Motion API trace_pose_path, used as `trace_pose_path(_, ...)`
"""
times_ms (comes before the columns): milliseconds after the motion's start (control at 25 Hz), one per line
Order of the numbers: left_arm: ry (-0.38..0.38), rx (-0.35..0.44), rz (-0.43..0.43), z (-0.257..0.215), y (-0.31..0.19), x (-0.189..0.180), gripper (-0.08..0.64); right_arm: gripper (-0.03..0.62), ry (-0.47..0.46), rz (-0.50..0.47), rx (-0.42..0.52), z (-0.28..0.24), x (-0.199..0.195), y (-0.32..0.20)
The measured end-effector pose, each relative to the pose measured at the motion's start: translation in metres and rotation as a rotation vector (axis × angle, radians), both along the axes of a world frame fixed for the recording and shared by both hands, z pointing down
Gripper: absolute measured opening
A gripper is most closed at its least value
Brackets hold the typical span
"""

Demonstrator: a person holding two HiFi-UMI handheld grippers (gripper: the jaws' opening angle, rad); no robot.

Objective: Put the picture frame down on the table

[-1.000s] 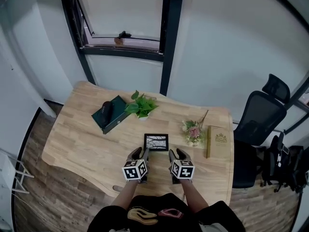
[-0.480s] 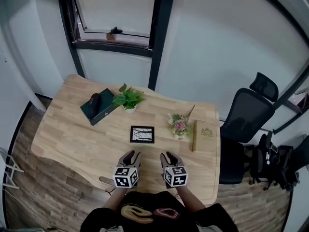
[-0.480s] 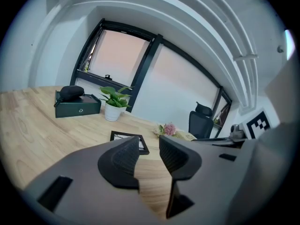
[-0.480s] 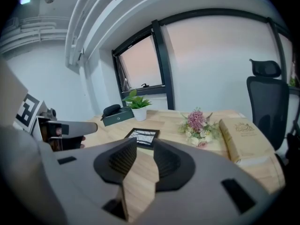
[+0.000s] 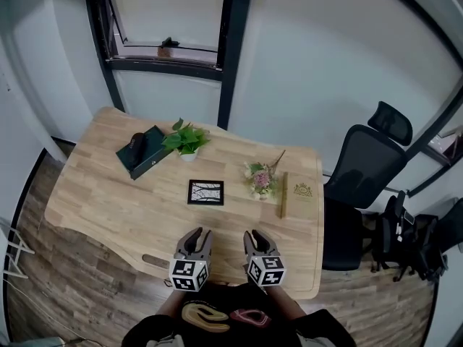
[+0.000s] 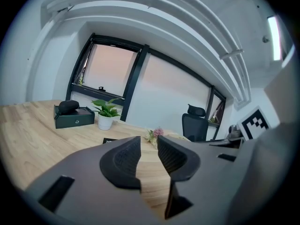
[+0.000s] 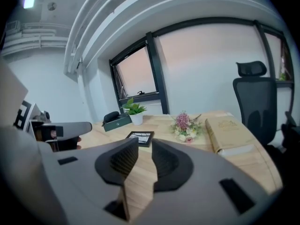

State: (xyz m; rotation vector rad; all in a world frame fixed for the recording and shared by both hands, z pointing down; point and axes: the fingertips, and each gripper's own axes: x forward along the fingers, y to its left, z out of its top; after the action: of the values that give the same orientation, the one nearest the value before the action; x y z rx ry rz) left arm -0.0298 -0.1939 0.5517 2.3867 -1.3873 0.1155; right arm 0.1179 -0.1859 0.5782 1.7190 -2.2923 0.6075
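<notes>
The black picture frame (image 5: 205, 192) lies flat on the wooden table (image 5: 108, 201), near its middle. It also shows small in the left gripper view as the picture frame (image 6: 108, 140) and ahead of the jaws in the right gripper view as the picture frame (image 7: 139, 137). My left gripper (image 5: 196, 235) and right gripper (image 5: 255, 237) hover side by side over the table's near edge, well back from the frame. Each has its jaws a little apart with nothing between them, as seen on the left gripper (image 6: 149, 146) and the right gripper (image 7: 144, 146).
A potted plant (image 5: 185, 139) and a dark green box (image 5: 142, 154) stand at the back left. A small bunch of pink flowers (image 5: 260, 179) and a tan book (image 5: 298, 194) lie to the right of the frame. An office chair (image 5: 362, 172) stands beyond the table's right edge.
Both grippers have drawn back from the frame toward the near table edge. The frame stays flat on the table, and the head view has shifted.
</notes>
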Motion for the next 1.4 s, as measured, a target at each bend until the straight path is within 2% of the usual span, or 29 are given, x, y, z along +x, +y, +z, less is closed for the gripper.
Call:
trace_pose_path(120, -0.014, 0.008, -0.006, -0.001, 0.014, 0.006, 0.072, 0.094, -0.026, 0.007, 0.008, -0.005, 0.005, 0.008)
trace_pose_path(400, 0.015, 0.008, -0.012, 0.000, 0.036, 0.016, 0.046, 0.033, 0.010, 0.006, 0.104, -0.022, 0.010, 0.029)
trace_pose_path(680, 0.030, 0.029, 0.000, -0.006, 0.044, 0.027, 0.040, 0.014, 0.056, -0.027, 0.168, -0.031, 0.008, 0.041)
trace_pose_path(1040, 0.068, 0.052, 0.022, -0.009, 0.043, 0.045, 0.032, 0.011, 0.072, -0.015, 0.212, -0.041, 0.013, 0.043)
trace_pose_path(1280, 0.043, 0.068, 0.070, -0.013, 0.043, 0.063, 0.032, 0.011, 0.074, -0.010, 0.213, -0.041, 0.020, 0.044)
trace_pose_path(1400, 0.038, 0.071, 0.065, -0.016, 0.039, 0.066, 0.031, 0.011, 0.087, -0.005, 0.213, -0.041, 0.025, 0.042)
